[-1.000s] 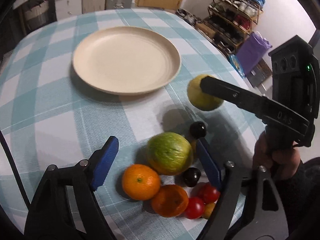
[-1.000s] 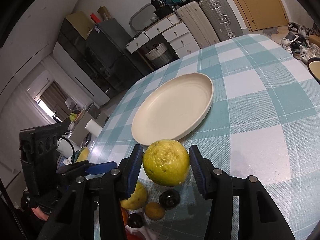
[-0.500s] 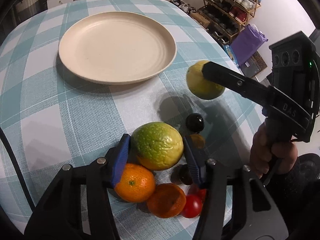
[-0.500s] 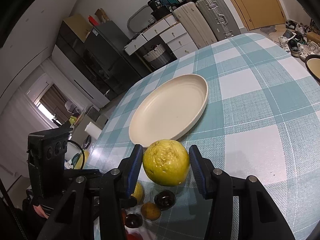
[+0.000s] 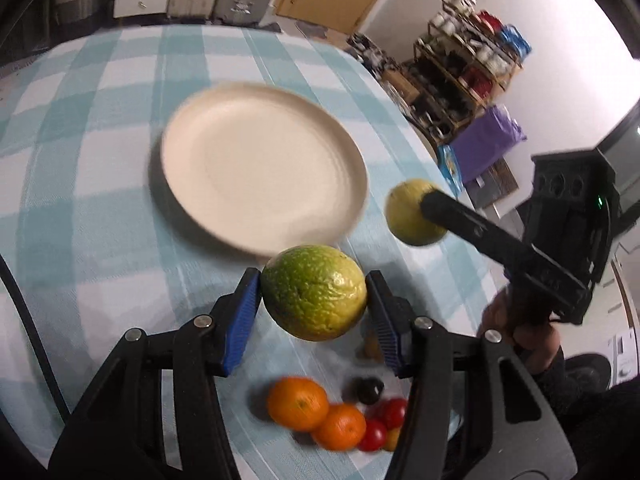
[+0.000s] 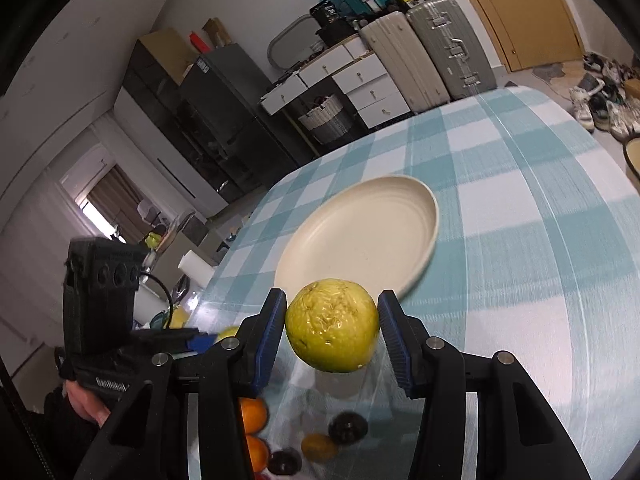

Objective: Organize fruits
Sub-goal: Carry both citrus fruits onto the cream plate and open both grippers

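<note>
well, both tools are loaded. low in the centre of the left wrist view, the left gripper pinches a green fruit between its blue pads, held off the checked tablecloth. at the right of that frame the right gripper grips a yellow fruit, also in the air; the right wrist view shows the same yellow fruit squeezed between that gripper's pads at lower centre. the cream plate lies bare just above the green fruit in the picture, and above the yellow one in the right wrist view. along the bottom of the left frame the rest of the pile sits on the cloth: two oranges, red tomatoes and a dark round fruit, partly hidden behind the gripper's fingers. a shoe rack stands at upper right; suitcases at the top of the right view.
</note>
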